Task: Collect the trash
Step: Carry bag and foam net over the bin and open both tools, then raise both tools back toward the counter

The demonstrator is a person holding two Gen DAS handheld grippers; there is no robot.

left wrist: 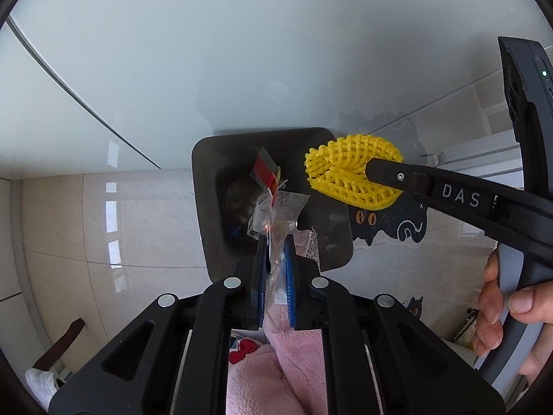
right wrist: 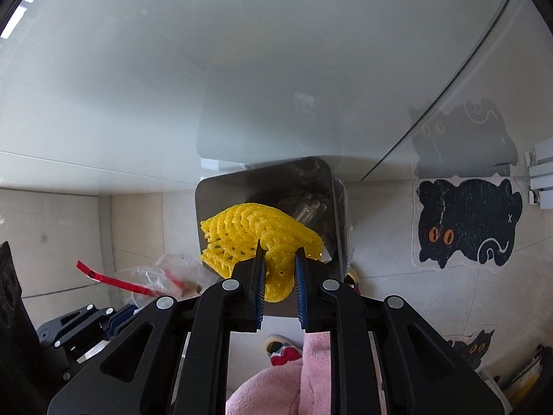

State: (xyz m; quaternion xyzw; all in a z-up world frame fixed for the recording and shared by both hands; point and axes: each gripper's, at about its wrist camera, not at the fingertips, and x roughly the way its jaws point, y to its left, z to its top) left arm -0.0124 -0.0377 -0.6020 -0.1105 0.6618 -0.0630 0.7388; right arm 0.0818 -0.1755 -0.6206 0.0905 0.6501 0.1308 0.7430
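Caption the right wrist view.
Right gripper holding yellow foam fruit net above the open dark bin.

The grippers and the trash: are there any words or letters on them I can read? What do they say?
"DAS" - white letters on the side of the right gripper finger, seen from the left wrist camera.
The clear wrapper in the left gripper has a red label and faint print, too small and blurred to read.
The yellow foam net and the bin show no writing.

Foam net (left wrist: pixel 352 169) and wrapper (left wrist: pixel 276 207) above bin (left wrist: pixel 207 186) — cat mat (right wrist: pixel 466 221) beside it
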